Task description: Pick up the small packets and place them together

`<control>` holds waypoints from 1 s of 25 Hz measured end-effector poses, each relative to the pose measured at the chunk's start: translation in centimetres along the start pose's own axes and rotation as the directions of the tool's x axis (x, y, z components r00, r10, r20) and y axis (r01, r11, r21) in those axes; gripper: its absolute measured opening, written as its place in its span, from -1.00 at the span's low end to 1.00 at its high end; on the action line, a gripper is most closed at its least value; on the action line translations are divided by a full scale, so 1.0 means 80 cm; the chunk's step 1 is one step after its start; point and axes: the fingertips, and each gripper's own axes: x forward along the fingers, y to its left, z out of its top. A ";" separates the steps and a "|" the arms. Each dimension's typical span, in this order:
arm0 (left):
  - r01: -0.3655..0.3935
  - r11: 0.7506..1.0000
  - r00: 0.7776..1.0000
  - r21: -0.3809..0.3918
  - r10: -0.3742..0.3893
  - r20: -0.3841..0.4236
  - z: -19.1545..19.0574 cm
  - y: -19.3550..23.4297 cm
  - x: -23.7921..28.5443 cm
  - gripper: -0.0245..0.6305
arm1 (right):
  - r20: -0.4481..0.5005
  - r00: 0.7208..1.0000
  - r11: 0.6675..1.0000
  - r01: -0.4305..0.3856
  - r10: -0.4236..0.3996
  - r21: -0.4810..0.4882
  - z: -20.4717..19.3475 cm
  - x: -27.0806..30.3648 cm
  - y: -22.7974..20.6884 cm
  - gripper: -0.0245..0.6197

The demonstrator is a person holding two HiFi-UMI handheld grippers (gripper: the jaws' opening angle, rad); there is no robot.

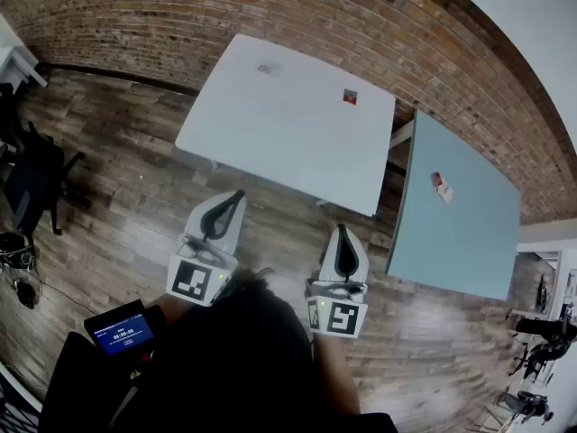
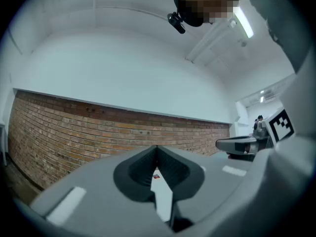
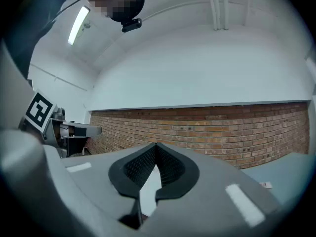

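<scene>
The left hand-held gripper (image 1: 236,197) and right hand-held gripper (image 1: 342,233) are closed and empty above the floor (image 1: 135,179). A red packet (image 1: 350,96) and pale packet (image 1: 268,69) lie apart on the white tabletop (image 1: 270,133), a third packet (image 1: 440,186) on the blue tabletop (image 1: 469,242).

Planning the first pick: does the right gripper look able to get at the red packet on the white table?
Probably yes. The red packet lies in the open on the white table, nothing blocking it. The right gripper, shut and empty, hangs short of the table's edge.
</scene>
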 end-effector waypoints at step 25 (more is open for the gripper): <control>-0.018 0.999 0.999 0.026 0.019 -0.032 -0.025 -0.061 0.011 -0.93 | -0.067 0.995 0.992 -0.065 0.072 0.106 -0.046 -0.041 -0.052 -0.91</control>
